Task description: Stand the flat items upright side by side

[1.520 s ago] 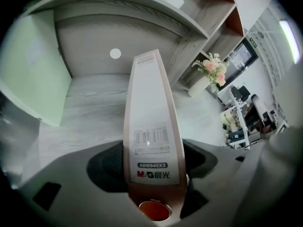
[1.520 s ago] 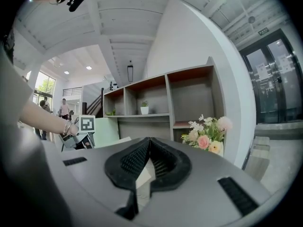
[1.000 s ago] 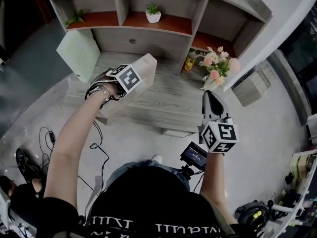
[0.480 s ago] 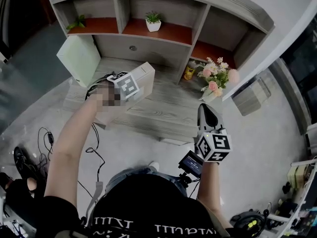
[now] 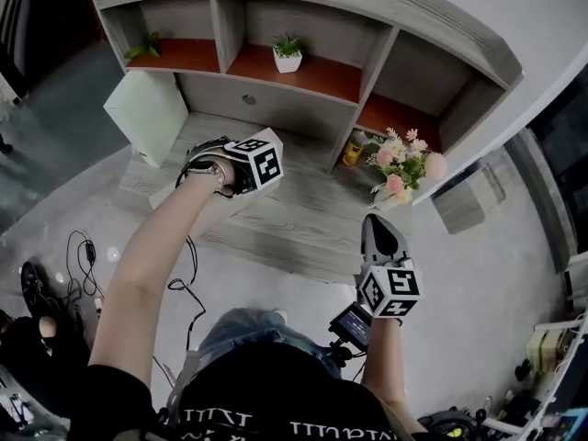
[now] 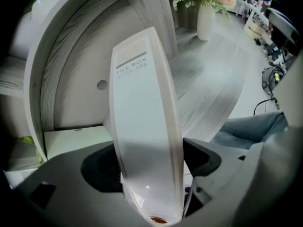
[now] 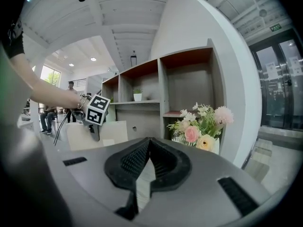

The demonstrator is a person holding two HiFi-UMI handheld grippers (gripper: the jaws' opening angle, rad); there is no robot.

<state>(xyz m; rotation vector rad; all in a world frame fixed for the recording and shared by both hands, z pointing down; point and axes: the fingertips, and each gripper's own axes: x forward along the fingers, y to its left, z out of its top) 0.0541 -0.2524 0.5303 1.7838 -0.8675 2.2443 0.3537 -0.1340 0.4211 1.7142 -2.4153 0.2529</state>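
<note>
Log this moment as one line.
left gripper: jaws just closed further on file box | right gripper: shut, empty | second box: upright on desk

The grey wood-grain counter (image 5: 303, 219) carried a pale file box (image 5: 147, 118) standing upright at its 10 o'clock edge, a vase of pink flowers (image 5: 404, 159) at 3 o'clock, and a small yellow container (image 5: 354, 150) at 2 o'clock. Behind it, the shelf (image 5: 322, 72) with red-brown boards held a white potted plant (image 5: 288, 53) at 12 o'clock and a leafy sprig (image 5: 142, 44) at 11 o'clock.
</note>
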